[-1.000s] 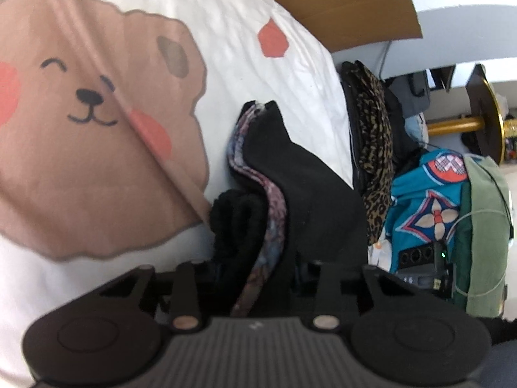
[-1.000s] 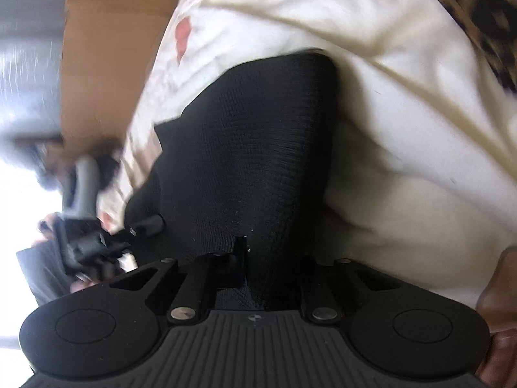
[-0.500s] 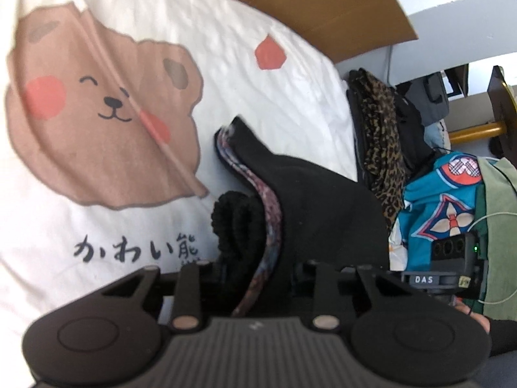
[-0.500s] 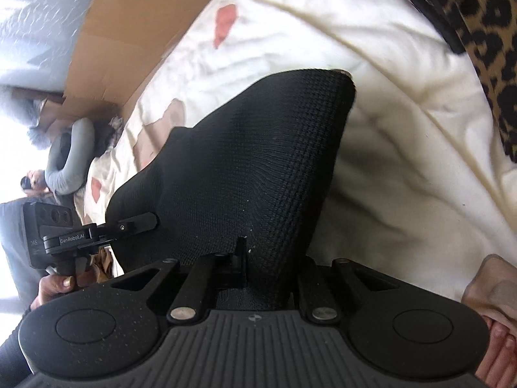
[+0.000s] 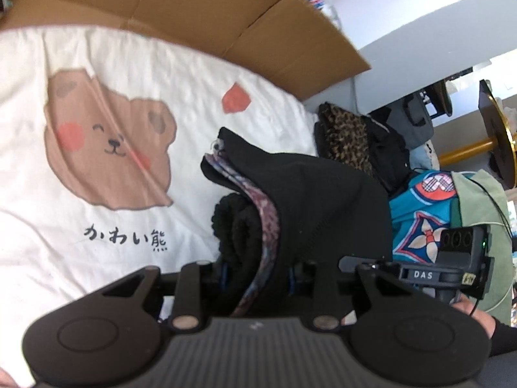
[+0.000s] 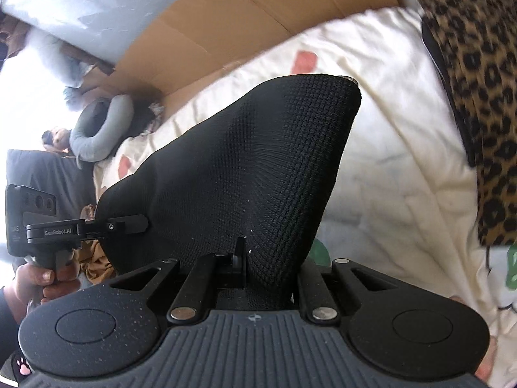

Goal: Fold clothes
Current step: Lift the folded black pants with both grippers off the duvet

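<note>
Both grippers have come up off the bed since a second ago, and the black garment [image 6: 245,174] has risen with them, so more of the bear sheet [image 5: 97,226] now shows beneath it.

Nearest, the right gripper [image 6: 255,278] has its jaws pinched nearly together on a bunched edge of the black knit, which fans upward from them into a broad taut panel hanging clear of the sheet. The left gripper [image 5: 258,274] has its jaws narrowly parted and clamped on a thicker fold of the same garment, where a purple patterned lining [image 5: 265,220] and a rolled black layer show at the edge. In the left wrist view the right gripper sits just to the right, held in a hand [image 5: 475,317]; in the right wrist view the left one sits at the left edge, gripped by the other hand [image 6: 42,278].

Beyond the cloth, the white sheet spreads with its brown bear print [image 5: 106,152] and a line of dark characters under it. Further on lies a leopard-print garment [image 6: 478,97] at the bed's side, with a teal patterned fabric [image 5: 420,223] near it. A flattened cardboard box [image 5: 226,16] stands behind the bed.
</note>
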Demonstrator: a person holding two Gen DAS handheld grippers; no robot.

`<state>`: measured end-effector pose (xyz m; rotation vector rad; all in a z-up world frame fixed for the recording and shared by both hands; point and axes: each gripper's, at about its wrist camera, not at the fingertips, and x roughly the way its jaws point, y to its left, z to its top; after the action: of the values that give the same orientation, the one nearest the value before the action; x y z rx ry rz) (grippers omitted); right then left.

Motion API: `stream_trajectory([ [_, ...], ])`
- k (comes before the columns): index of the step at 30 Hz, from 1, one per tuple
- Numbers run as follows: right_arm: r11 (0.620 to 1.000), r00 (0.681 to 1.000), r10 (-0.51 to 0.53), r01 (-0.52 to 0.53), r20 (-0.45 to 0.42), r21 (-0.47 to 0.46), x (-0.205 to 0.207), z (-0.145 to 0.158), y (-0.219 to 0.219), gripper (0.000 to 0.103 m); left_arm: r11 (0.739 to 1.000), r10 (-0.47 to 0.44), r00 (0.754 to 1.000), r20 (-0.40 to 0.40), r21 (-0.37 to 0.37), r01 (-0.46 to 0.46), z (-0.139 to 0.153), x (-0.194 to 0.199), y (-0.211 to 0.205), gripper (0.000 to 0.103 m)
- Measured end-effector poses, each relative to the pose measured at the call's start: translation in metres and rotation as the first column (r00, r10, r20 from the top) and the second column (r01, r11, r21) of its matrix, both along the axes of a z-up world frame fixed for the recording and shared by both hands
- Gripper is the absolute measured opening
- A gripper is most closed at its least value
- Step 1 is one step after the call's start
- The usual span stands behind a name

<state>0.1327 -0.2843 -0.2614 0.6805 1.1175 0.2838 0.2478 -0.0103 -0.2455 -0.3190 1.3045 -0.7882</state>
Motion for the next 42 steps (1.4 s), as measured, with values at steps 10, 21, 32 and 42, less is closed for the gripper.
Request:
stream_trajectory([
  [10,0.999,0.991,0.024,-0.017,0.131,-0.051,0.007,0.101,0.000,0.008,0.998,0.067,0.993,0.095,0.005,-0.068,0.096,-0.012,0.001,0.034],
  [21,0.992,0.963,0.051,-0.019,0.264,-0.123,0.018,0.219,-0.005,0.008,0.986,0.164,0.959,0.232,-0.034,-0.160,0.207,-0.033,-0.011,0.034],
  [32,0.982,0.916,0.070,0.005,0.396,-0.187,0.010,0.334,-0.021,0.008,0.972,0.233,0.915,0.330,-0.087,-0.217,0.299,-0.062,-0.029,0.034],
  [42,0.979,0.884,0.031,0.067,0.467,-0.192,-0.017,0.403,-0.047,0.008,0.959,0.280,0.884,0.375,-0.144,-0.242,0.355,-0.099,-0.058,0.034],
])
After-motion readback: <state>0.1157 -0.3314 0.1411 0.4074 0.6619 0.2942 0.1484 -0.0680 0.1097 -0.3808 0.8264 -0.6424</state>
